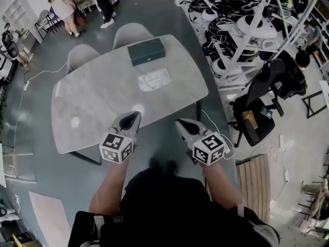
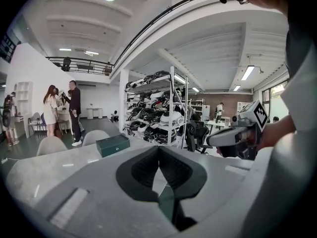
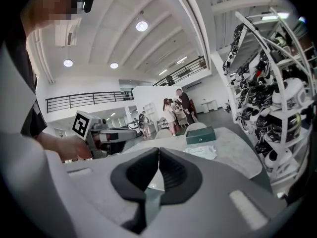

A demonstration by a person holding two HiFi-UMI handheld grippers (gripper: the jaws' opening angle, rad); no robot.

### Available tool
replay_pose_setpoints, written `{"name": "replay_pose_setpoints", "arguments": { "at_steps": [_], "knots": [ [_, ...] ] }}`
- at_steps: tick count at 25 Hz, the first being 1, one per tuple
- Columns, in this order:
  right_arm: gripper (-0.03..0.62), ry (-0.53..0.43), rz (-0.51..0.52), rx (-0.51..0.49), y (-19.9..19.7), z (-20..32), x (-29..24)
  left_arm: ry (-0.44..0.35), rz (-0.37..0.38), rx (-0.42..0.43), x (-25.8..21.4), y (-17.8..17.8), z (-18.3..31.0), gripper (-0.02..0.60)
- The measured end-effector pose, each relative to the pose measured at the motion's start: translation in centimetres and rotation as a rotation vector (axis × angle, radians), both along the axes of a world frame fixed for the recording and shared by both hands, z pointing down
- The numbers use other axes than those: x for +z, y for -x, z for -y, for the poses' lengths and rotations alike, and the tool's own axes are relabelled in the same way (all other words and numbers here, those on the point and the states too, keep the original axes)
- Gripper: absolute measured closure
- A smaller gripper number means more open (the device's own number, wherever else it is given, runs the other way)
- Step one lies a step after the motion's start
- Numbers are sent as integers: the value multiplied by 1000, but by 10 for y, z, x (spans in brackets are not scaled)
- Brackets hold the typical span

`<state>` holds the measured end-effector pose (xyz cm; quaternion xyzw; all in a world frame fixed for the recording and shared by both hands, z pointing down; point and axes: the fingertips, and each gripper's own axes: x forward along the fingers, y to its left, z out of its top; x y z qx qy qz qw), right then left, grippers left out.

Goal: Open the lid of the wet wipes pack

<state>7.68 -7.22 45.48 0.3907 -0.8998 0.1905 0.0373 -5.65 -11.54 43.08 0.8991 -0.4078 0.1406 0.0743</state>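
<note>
Pale marbled bench (image 1: 92, 102) with rounded corners, grey floor. Two chairs (image 1: 132, 33) on the far side, a rack (image 1: 241, 30) of white gear to the right, people (image 1: 64, 4) standing far off. Wet wipes pack (image 1: 154, 80) lies flat mid-bench, just beside a dark green box (image 1: 146, 52). Print on both is too small to read. Left gripper (image 1: 132, 118) and right gripper (image 1: 183, 123) are clenched on nothing at the bench's near edge, well apart from the pack.

The table (image 1: 92, 107) stands ahead of the person. On it, the wipes pack (image 1: 154, 80) lies near the middle, and a box (image 1: 146, 51) sits behind it by the far edge. Two chairs (image 1: 132, 33) stand behind the table. A rack (image 1: 241, 30) stands to the right, with an office chair (image 1: 267, 86) in front of it. The left gripper (image 1: 134, 116) and the right gripper (image 1: 181, 122) hang side by side at the table's near edge.
</note>
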Motion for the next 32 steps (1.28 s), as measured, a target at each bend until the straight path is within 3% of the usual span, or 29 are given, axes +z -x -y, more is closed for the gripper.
{"name": "replay_pose_setpoints", "arguments": {
  "at_steps": [7,21,26,32],
  "knots": [
    [591,27,-38,8,5,49,14,2,10,33,15,0,54,571],
    [589,57,-159,42,61,162,15,37,24,124,44,51,166,568],
    [589,85,-167,48,56,196,31,63,76,162,67,39,197,559],
    [589,122,-165,25,46,243,59,120,173,179,105,19,233,492]
  ]
}}
